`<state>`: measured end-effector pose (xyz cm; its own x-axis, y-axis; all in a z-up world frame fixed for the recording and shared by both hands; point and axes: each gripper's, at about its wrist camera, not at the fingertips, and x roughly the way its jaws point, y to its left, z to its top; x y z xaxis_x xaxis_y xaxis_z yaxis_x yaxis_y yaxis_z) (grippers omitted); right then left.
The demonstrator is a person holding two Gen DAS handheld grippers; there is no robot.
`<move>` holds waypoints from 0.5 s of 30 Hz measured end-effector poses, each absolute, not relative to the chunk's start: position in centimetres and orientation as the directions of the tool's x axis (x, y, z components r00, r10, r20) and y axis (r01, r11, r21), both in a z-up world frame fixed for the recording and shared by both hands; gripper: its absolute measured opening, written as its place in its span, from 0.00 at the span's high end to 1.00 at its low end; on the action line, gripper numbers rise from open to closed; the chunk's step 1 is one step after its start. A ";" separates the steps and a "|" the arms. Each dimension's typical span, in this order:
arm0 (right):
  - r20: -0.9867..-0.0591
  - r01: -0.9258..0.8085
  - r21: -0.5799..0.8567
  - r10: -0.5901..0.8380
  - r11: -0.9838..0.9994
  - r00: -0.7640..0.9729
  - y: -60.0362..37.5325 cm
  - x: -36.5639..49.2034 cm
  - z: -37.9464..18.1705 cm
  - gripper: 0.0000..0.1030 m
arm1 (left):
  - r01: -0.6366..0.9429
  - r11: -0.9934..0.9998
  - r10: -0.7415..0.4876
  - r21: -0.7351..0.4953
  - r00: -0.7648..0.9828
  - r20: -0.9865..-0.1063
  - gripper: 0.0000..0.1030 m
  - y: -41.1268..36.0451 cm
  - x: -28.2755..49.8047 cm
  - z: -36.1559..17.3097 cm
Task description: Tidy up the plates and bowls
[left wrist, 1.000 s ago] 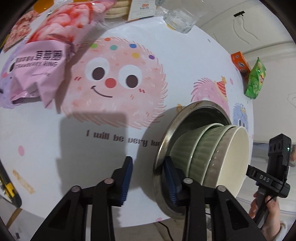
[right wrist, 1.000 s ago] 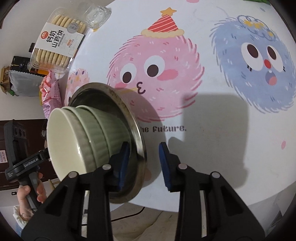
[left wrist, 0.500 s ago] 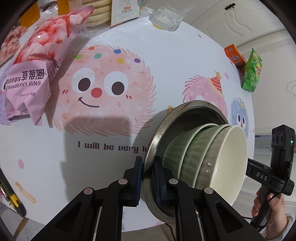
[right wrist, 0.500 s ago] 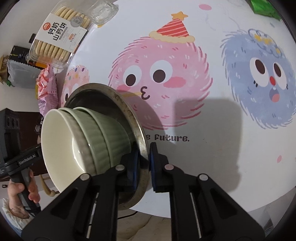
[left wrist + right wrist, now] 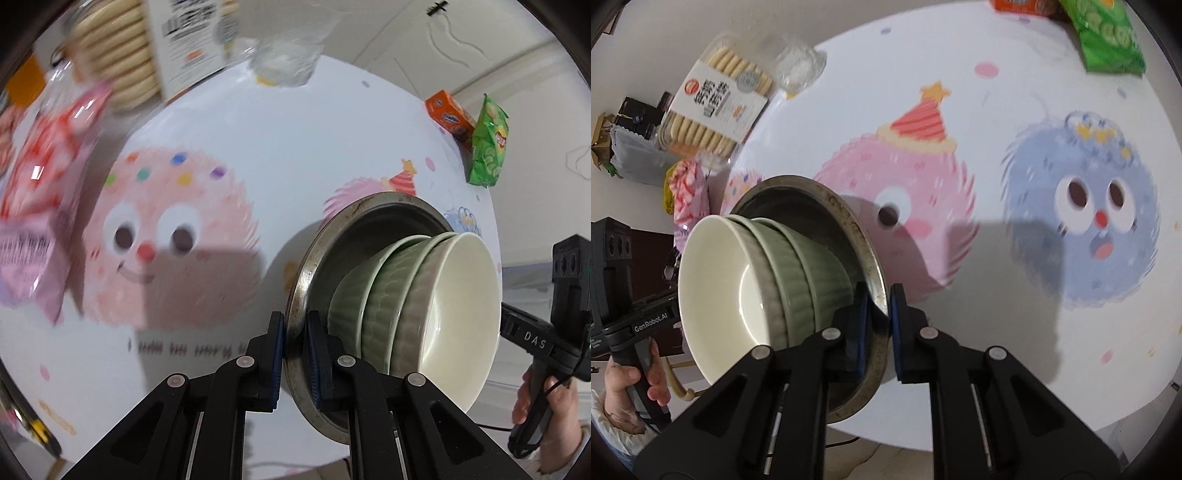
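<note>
A round metal plate [image 5: 314, 258] carries a nested stack of ribbed green bowls [image 5: 373, 299] with a cream inside. My left gripper [image 5: 295, 328] is shut on the plate's rim, one blue pad on each side. On the opposite rim of the same metal plate [image 5: 864, 236], my right gripper [image 5: 875, 306] is shut as well, with the bowls [image 5: 798, 266] just left of its inner pad. The plate hangs above the round white table [image 5: 997, 110], casting a shadow on it. In each view the other gripper's handle and the hand holding it show at the edge.
A pink strawberry-ring bag [image 5: 40, 206] lies at the table's left. A cookie tray [image 5: 716, 107] and a clear plastic cup [image 5: 801, 66] sit at the far edge. An orange box [image 5: 448, 118] and a green snack bag [image 5: 487, 147] stand at the right rim.
Both grippers closed on the plate's rim from opposite sides. The plate with its bowls has since risen off the table and shifted across it.
</note>
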<state>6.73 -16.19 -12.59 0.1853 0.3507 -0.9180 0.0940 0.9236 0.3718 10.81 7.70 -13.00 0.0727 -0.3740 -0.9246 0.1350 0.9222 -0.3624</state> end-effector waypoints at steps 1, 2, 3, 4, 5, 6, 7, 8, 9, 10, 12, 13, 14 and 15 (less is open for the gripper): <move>-0.918 0.100 0.369 0.346 0.924 0.193 -16.7 7.1 -12.5 0.87 | 0.137 0.921 -0.377 -0.365 0.077 -0.923 0.90 7.1 11.3 -13.0; -0.919 0.104 0.365 0.340 0.925 0.201 -17.3 7.5 -12.4 0.87 | 0.141 0.921 -0.377 -0.364 0.079 -0.923 0.90 6.3 11.9 -13.1; -0.918 0.110 0.362 0.334 0.926 0.212 -18.0 7.9 -12.4 0.87 | 0.146 0.921 -0.374 -0.360 0.083 -0.924 0.90 5.7 12.3 -13.2; -0.919 0.116 0.359 0.329 0.926 0.219 -18.6 8.3 -12.4 0.86 | 0.150 0.922 -0.373 -0.358 0.086 -0.924 0.90 5.0 12.7 -13.3; -0.920 0.118 0.351 0.319 0.929 0.226 -19.3 8.8 -12.4 0.86 | 0.150 0.921 -0.375 -0.360 0.088 -0.923 0.90 4.4 13.2 -13.5; -0.923 0.119 0.342 0.309 0.932 0.229 -19.8 9.2 -12.5 0.86 | 0.147 0.921 -0.376 -0.361 0.089 -0.922 0.90 3.9 13.7 -13.6; -0.925 0.122 0.335 0.302 0.934 0.231 -20.3 9.5 -12.5 0.86 | 0.145 0.922 -0.374 -0.359 0.089 -0.923 0.89 3.3 14.1 -13.8; -0.928 0.127 0.327 0.293 0.936 0.231 -20.7 9.9 -12.7 0.86 | 0.144 0.922 -0.373 -0.359 0.089 -0.924 0.90 2.8 14.5 -14.0; -0.930 0.128 0.319 0.285 0.939 0.230 -21.0 10.2 -12.8 0.86 | 0.142 0.922 -0.374 -0.360 0.087 -0.923 0.89 2.5 14.7 -14.2; -0.931 0.131 0.317 0.281 0.939 0.232 -21.3 10.4 -13.0 0.86 | 0.141 0.922 -0.375 -0.361 0.085 -0.923 0.89 2.2 15.0 -14.4; -0.931 0.136 0.317 0.281 0.939 0.232 -21.9 10.5 -13.1 0.86 | 0.146 0.922 -0.372 -0.358 0.084 -0.924 0.89 1.8 15.3 -14.5; -0.931 0.140 0.319 0.282 0.937 0.231 -22.1 10.6 -13.2 0.86 | 0.146 0.923 -0.370 -0.356 0.083 -0.925 0.89 1.7 15.3 -14.6; -0.931 0.147 0.321 0.284 0.936 0.229 -22.2 10.7 -13.4 0.86 | 0.144 0.923 -0.369 -0.356 0.080 -0.926 0.89 1.6 15.4 -14.8; -0.931 0.152 0.323 0.286 0.934 0.226 -22.4 10.6 -13.5 0.86 | 0.144 0.923 -0.371 -0.357 0.087 -0.924 0.89 1.6 15.4 -14.7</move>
